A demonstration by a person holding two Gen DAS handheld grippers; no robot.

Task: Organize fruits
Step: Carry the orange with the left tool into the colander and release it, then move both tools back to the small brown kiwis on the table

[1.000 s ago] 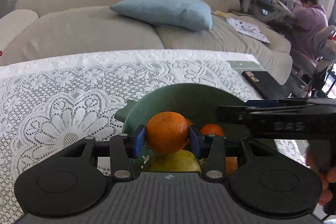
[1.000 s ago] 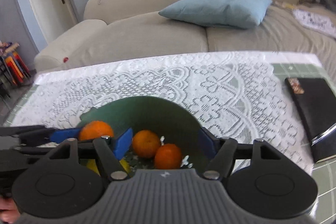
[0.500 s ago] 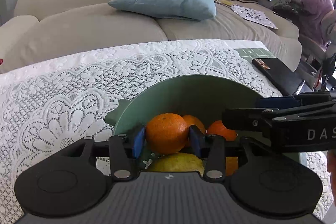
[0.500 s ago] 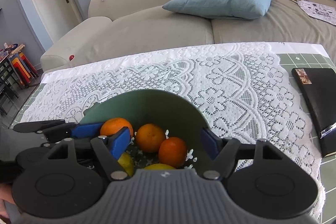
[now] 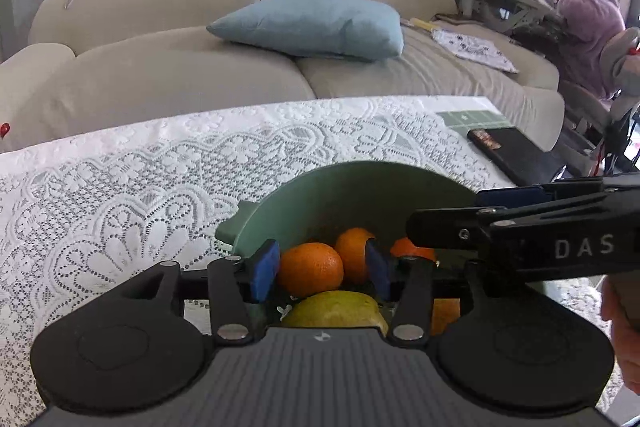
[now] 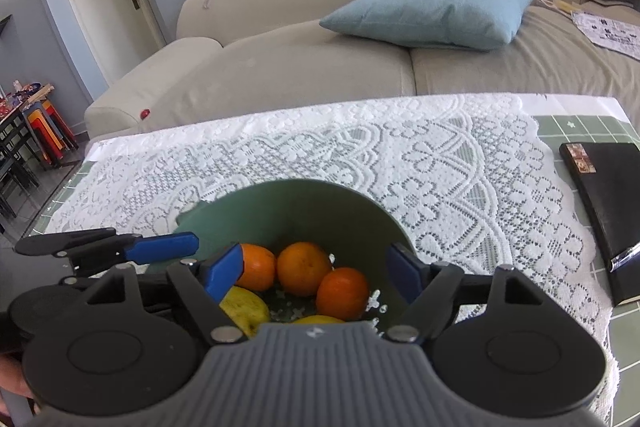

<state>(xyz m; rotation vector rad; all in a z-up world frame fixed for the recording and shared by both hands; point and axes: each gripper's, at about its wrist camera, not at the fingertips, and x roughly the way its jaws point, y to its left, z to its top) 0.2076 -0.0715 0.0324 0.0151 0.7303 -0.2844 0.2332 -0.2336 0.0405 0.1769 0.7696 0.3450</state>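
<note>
Oranges gathered in the green bowl

Oranges sit together inside the green bowl [image 6: 296, 199], which rests on the lace cloth [image 6: 440, 163] covering the tabletop [image 6: 580, 131]. The left claw [image 5: 318, 269] hangs over the bowl's near rim, its blue pads spread slightly wider than the orange [image 5: 310, 269] between them; a gap shows on the right side. Two more oranges [image 6: 304, 267] lie beside it, with yellow fruit [image 6: 244, 309] nearer the bowl's front edge. The right claw [image 6: 316, 273] is spread wide above the bowl, gripping nothing. A black notebook [image 6: 604, 195] lies well right of the bowl.
</note>
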